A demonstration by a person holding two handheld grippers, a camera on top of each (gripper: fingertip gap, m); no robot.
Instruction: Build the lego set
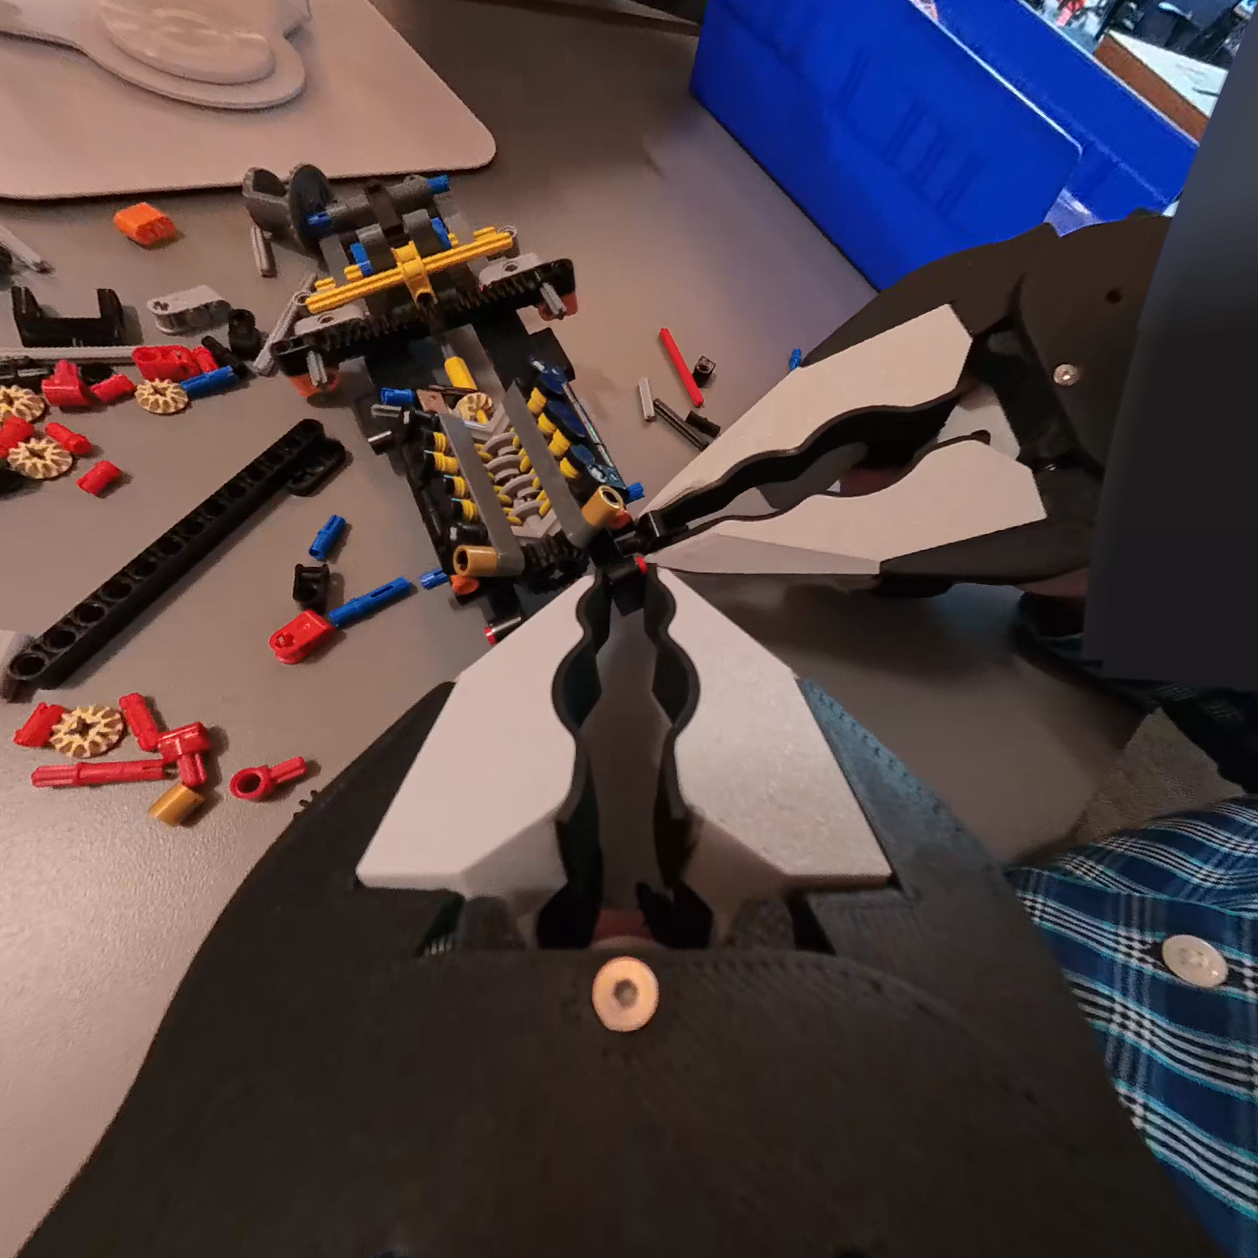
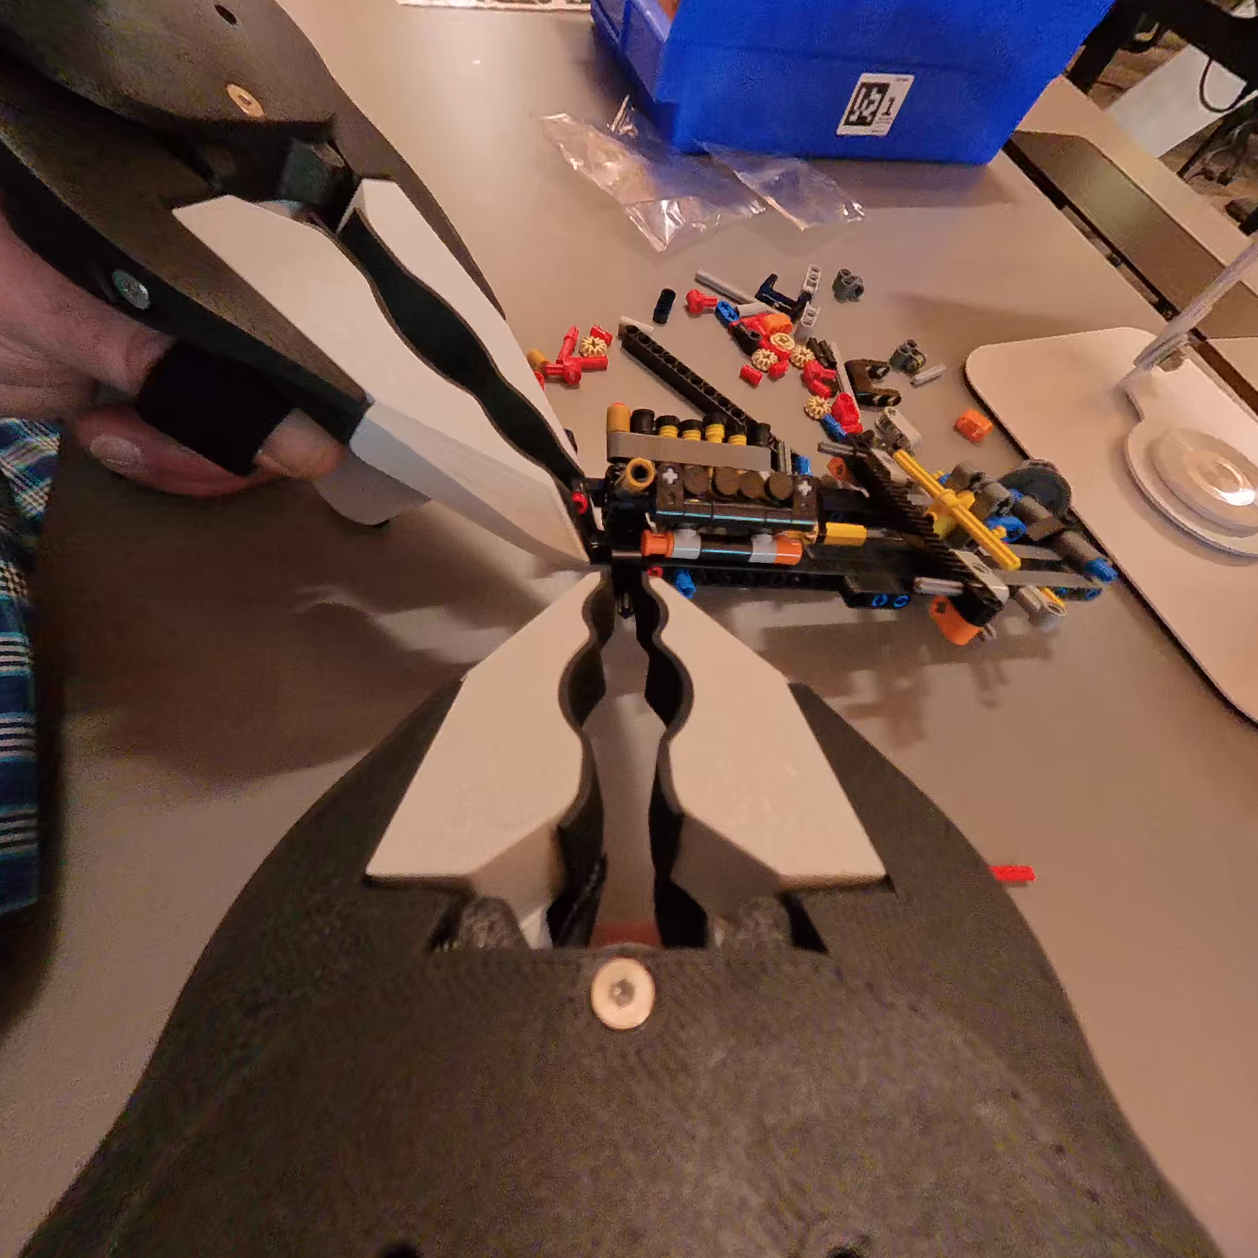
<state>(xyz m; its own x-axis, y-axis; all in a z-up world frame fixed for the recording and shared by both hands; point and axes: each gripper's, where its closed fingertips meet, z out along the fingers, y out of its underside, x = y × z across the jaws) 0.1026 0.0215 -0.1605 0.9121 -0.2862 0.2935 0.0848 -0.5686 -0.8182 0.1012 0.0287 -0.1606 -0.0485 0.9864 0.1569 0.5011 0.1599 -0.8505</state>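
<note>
The partly built lego chassis (image 1: 476,422), black with yellow pistons and a yellow cross axle, lies on the grey table; it also shows in the right wrist view (image 2: 817,531). My left gripper (image 1: 623,578) is shut on a small black part with a red pin (image 1: 627,566) at the chassis's near end. My right gripper (image 2: 623,589) comes in from the right (image 1: 647,541) and is shut on a small black part at the same end. The two sets of tips meet there. I cannot tell whether they hold one part or two. The left gripper (image 2: 584,527) enters the right wrist view from the upper left.
Loose red, blue, tan and black parts (image 1: 102,422) and a long black beam (image 1: 170,544) lie left of the chassis. A blue bin (image 1: 885,136) stands behind, with clear plastic bags (image 2: 681,177) by it. A grey mat (image 1: 204,122) holds a white stand. A red pin (image 2: 1012,873) lies alone. My left and right fingertips are right by each other.
</note>
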